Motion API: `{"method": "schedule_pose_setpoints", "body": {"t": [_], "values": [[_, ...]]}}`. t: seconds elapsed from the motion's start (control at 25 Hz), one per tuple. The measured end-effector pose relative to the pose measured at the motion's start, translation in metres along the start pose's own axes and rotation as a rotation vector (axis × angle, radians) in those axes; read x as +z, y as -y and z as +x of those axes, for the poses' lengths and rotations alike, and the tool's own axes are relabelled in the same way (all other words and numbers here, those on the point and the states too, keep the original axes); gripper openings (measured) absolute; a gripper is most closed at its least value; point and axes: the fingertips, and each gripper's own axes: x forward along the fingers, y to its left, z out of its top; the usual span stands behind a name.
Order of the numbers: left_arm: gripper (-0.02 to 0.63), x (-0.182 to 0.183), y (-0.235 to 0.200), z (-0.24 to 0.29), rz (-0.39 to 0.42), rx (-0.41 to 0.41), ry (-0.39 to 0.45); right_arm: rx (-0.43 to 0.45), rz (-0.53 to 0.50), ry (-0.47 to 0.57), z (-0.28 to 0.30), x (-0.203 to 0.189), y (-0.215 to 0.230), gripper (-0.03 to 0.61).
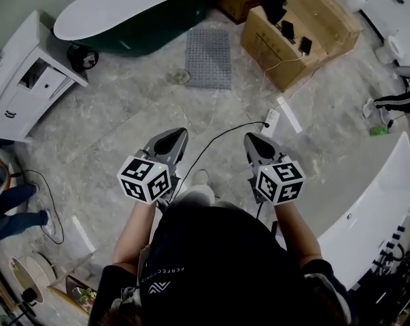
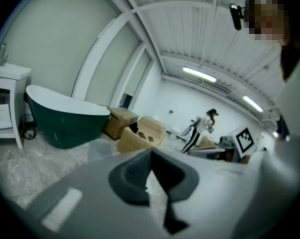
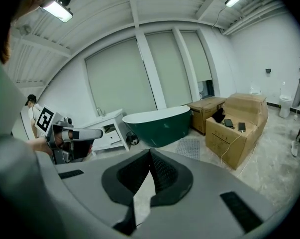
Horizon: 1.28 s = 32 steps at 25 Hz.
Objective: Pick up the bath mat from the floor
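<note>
The bath mat (image 1: 208, 58) is a grey, studded rectangle lying flat on the marble floor beside the dark green bathtub (image 1: 133, 12). The right gripper view shows the mat (image 3: 189, 147) ahead, in front of the tub. Both grippers are held out at waist height, well short of the mat and side by side. My left gripper (image 1: 178, 134) is shut with nothing in it, its jaws (image 2: 150, 156) meeting at the tip. My right gripper (image 1: 248, 138) is likewise shut and empty (image 3: 150, 152). The left gripper (image 3: 72, 136) shows at the left of the right gripper view.
Cardboard boxes (image 1: 300, 32) with phones on top stand right of the mat. A white vanity cabinet (image 1: 21, 80) is at the left, a white tub (image 1: 374, 209) at the right. A black cable (image 1: 218, 138) and power strip (image 1: 269, 121) lie ahead. A round floor drain (image 1: 177, 77) sits left of the mat.
</note>
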Motion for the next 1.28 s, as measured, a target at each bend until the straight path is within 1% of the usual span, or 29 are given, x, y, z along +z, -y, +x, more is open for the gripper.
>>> {"method": "schedule_pose_setpoints", "body": {"t": [0.08,0.16,0.36,0.44,0.72,0.84,1.0,1.16,1.28], "values": [[0.005,0.004,-0.016,0.006,0.023,0.012,-0.009,0.012,0.006,-0.018,0.016,0.003,-0.001,-0.002],[0.005,0.006,-0.032,0.011,0.028,0.020,-0.023,0.017,0.009,-0.031,0.030,0.006,-0.003,-0.002],[0.005,0.007,-0.057,0.021,0.005,-0.018,-0.045,-0.001,0.012,-0.053,0.055,0.013,0.001,-0.002],[0.005,0.006,-0.066,0.028,-0.001,-0.018,-0.058,-0.004,0.015,-0.062,0.063,0.015,0.005,-0.002],[0.005,0.014,-0.083,0.062,0.006,0.001,-0.058,-0.014,0.014,-0.094,0.087,0.028,0.038,-0.002],[0.006,0.024,-0.093,0.081,0.023,0.027,-0.049,0.014,0.008,-0.099,0.106,0.039,0.055,-0.002],[0.006,0.039,-0.104,0.107,-0.012,0.057,-0.028,0.076,-0.013,-0.124,0.133,0.056,0.075,-0.002],[0.006,0.047,-0.115,0.140,0.003,0.084,-0.051,0.141,-0.045,-0.152,0.159,0.071,0.090,-0.002],[0.006,0.051,-0.121,0.164,0.016,0.101,-0.059,0.178,-0.076,-0.184,0.176,0.072,0.103,-0.002]]}}
